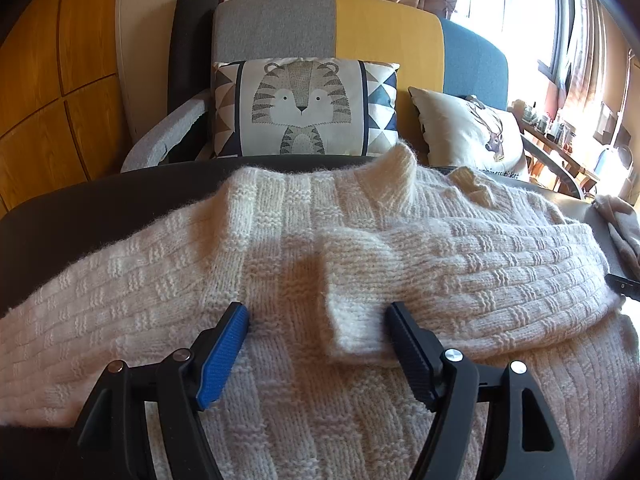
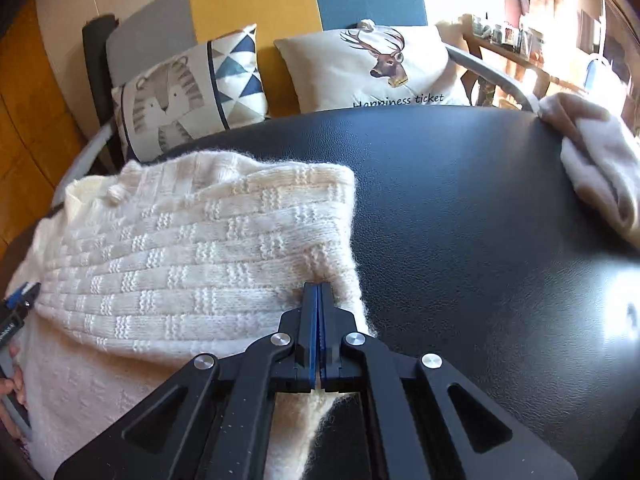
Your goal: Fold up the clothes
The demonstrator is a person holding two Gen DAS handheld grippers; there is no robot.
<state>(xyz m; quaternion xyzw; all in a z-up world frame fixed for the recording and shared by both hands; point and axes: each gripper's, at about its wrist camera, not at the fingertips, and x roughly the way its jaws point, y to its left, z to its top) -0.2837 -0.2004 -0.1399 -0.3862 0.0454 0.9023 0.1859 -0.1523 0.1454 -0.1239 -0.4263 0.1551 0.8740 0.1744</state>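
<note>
So your right gripper (image 2: 319,286) has its jaws pressed tight together, and they're pinching the fuzzy edge of the cream knit sweater (image 2: 180,248), right at the folded side that borders the bare black table (image 2: 480,208); you can see a tuft of knit poking out below the jaws too. Your left gripper (image 1: 318,312) is the opposite, jaws spread wide and gripping nothing, hanging just above the sweater (image 1: 280,248) with the sleeve cuff (image 1: 356,328) lying between the two fingers, closer to the dark one than the blue-padded one. From the right wrist view, the left gripper peeks in at the far left edge, with your hand (image 2: 12,388) wrapped around it. The sweater lies flat on the table in front of both grippers, one sleeve folded across the body, collar (image 1: 394,172) standing up at the far end. Off to the right of the right gripper, well apart from it, another pale garment (image 2: 592,160) sits at the table's edge. Past the table there's a grey, yellow and blue sofa (image 1: 384,24) with a tiger cushion (image 1: 304,108) and a deer cushion (image 2: 376,68), and a bright window (image 1: 508,4) further off to the right.
</note>
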